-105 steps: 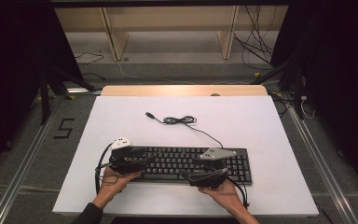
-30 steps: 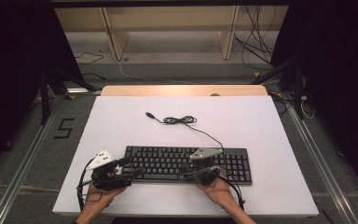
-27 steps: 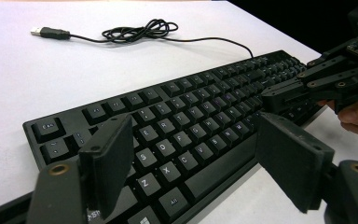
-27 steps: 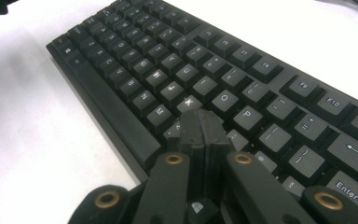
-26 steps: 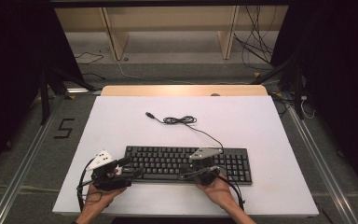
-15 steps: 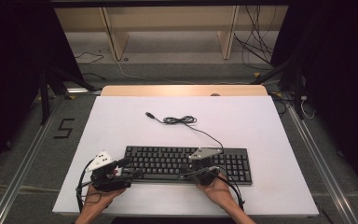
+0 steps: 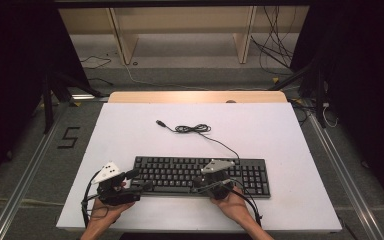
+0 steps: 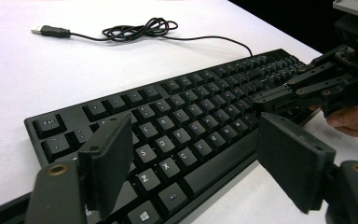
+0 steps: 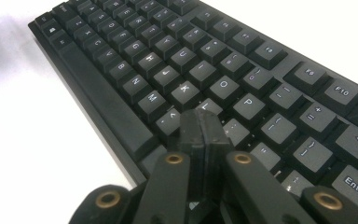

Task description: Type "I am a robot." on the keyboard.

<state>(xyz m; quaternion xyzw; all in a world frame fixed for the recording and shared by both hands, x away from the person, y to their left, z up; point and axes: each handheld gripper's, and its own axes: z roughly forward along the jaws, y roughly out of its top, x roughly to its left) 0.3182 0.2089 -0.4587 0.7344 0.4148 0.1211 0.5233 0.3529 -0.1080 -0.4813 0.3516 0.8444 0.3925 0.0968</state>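
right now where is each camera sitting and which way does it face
High view: above the person's side, looking forward and down on the white table; both hands enter from the bottom, left gripper and right gripper at the keyboard.
Left gripper view: rides the left gripper, looking along its open jaws over the keyboard's left end toward the cable; the right gripper shows farther off.
Right gripper view: rides the right gripper, jaws together, low over the keys.
Shared: all three show the keyboard.
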